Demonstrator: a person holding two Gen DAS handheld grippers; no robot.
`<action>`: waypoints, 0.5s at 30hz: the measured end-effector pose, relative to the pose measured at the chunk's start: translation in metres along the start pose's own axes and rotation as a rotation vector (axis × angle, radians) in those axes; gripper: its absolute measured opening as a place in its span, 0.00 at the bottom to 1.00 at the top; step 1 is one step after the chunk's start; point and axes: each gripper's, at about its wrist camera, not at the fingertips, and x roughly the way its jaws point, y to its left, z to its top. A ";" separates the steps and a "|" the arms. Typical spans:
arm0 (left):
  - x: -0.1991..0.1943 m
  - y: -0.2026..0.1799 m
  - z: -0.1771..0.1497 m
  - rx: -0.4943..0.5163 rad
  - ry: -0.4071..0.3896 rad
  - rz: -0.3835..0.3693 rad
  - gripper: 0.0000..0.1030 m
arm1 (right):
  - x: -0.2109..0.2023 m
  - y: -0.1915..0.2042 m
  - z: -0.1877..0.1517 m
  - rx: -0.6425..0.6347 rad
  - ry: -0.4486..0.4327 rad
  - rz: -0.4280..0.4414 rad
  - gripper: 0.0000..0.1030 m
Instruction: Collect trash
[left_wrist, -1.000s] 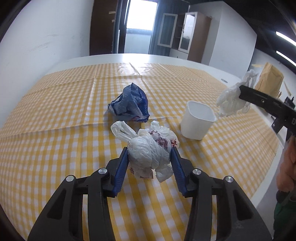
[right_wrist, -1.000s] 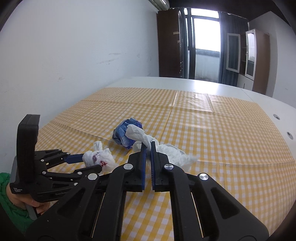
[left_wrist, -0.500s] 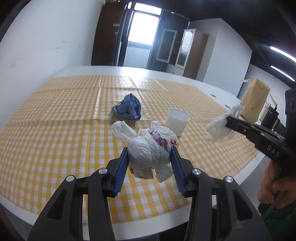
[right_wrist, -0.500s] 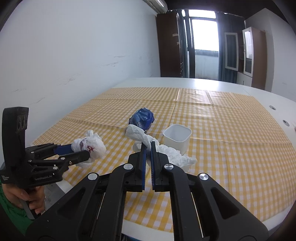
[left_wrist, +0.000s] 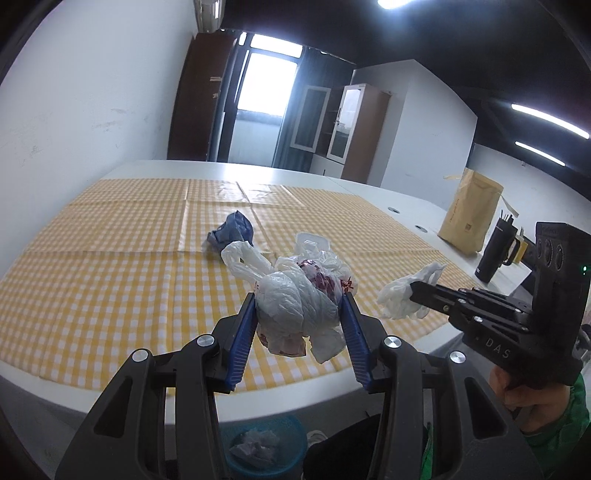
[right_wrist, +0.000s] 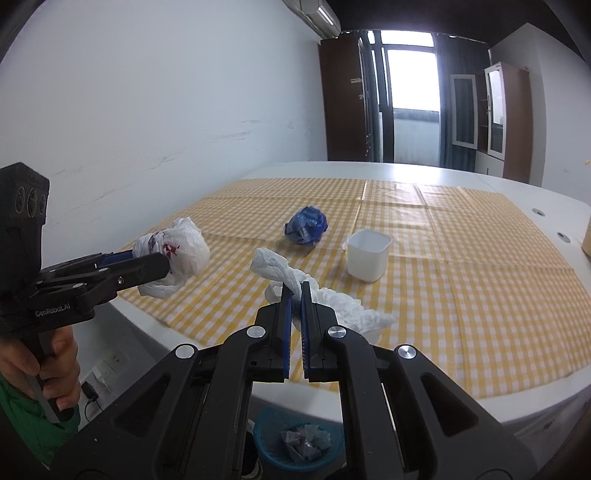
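My left gripper (left_wrist: 298, 308) is shut on a crumpled white plastic bag with red print (left_wrist: 295, 302), held in the air over the table's near edge; it also shows in the right wrist view (right_wrist: 173, 254). My right gripper (right_wrist: 295, 291) is shut on a crumpled white paper towel (right_wrist: 325, 295), also seen in the left wrist view (left_wrist: 402, 295). A blue trash basket (left_wrist: 266, 446) with some trash in it stands on the floor below the table edge, also in the right wrist view (right_wrist: 299, 439).
A crumpled blue bag (right_wrist: 306, 225) and a white plastic tub (right_wrist: 367, 254) sit on the yellow checked tablecloth (right_wrist: 461, 280). A brown paper bag (left_wrist: 471, 214) and a black mug (left_wrist: 495, 254) stand at the table's right side.
Both grippers have pulled back from the table and risen with their trash. The table edge and the blue basket on the floor have come into view.
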 end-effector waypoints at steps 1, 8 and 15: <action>-0.001 0.000 -0.004 -0.003 0.004 -0.001 0.44 | -0.001 0.002 -0.005 -0.002 0.006 0.003 0.04; -0.017 -0.002 -0.023 -0.012 0.007 -0.012 0.43 | -0.018 0.011 -0.022 -0.005 0.016 0.017 0.04; -0.026 -0.007 -0.048 -0.009 0.034 -0.033 0.44 | -0.028 0.016 -0.043 0.007 0.039 0.031 0.04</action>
